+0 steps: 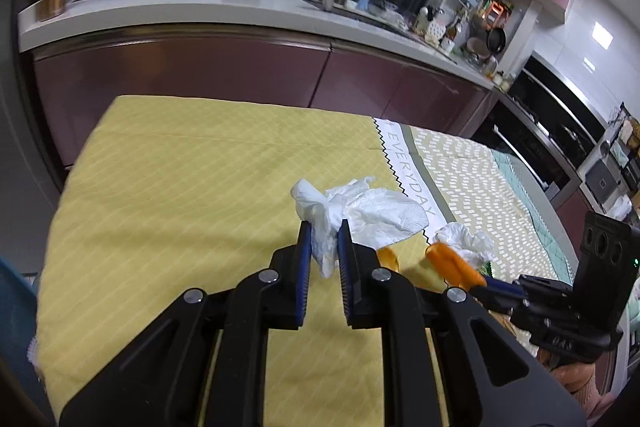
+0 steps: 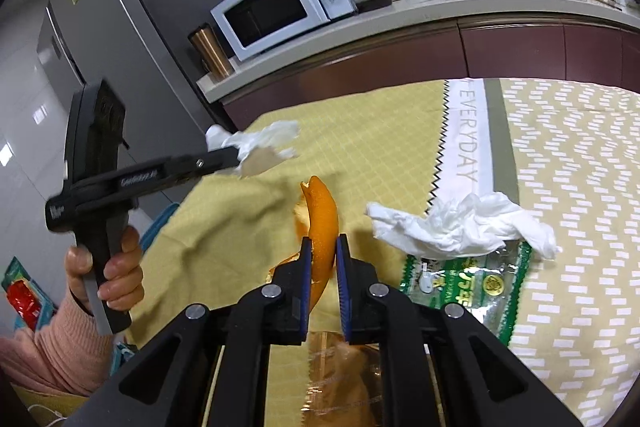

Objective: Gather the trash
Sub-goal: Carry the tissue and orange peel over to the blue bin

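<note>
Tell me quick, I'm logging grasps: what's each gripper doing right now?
Left gripper: shut on a crumpled white tissue.
Right gripper: shut on a strip of orange peel.

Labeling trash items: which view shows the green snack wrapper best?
Right wrist view: the green snack wrapper lies flat on the tablecloth, print visible, its top edge under a crumpled tissue. The left wrist view shows only a green sliver beside the orange peel.
</note>
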{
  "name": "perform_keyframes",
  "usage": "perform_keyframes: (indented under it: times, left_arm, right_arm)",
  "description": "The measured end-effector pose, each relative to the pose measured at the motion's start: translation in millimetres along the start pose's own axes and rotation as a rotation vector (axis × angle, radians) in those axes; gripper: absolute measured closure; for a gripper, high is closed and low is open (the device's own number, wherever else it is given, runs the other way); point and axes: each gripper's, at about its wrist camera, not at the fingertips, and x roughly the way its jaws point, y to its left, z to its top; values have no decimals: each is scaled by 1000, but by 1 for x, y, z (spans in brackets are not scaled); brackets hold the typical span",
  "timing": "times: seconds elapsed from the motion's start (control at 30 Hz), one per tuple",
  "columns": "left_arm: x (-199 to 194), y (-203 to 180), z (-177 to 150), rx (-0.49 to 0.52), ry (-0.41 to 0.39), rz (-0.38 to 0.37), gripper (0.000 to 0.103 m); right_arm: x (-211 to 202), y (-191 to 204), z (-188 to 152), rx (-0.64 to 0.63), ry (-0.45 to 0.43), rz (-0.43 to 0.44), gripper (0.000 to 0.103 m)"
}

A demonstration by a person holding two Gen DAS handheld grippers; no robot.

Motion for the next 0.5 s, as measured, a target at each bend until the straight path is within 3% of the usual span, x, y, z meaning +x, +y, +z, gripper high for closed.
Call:
perform_keyframes:
  times: [0.3,0.5]
  left_arm:
    - [-54,33,-29,-25,-46,44,89]
    - [-85,42,-50,-1,-79,132,89]
  right_arm:
    - [0,23,5,-45,-16,56,92]
    - [13,41,6,-71,6,102,92]
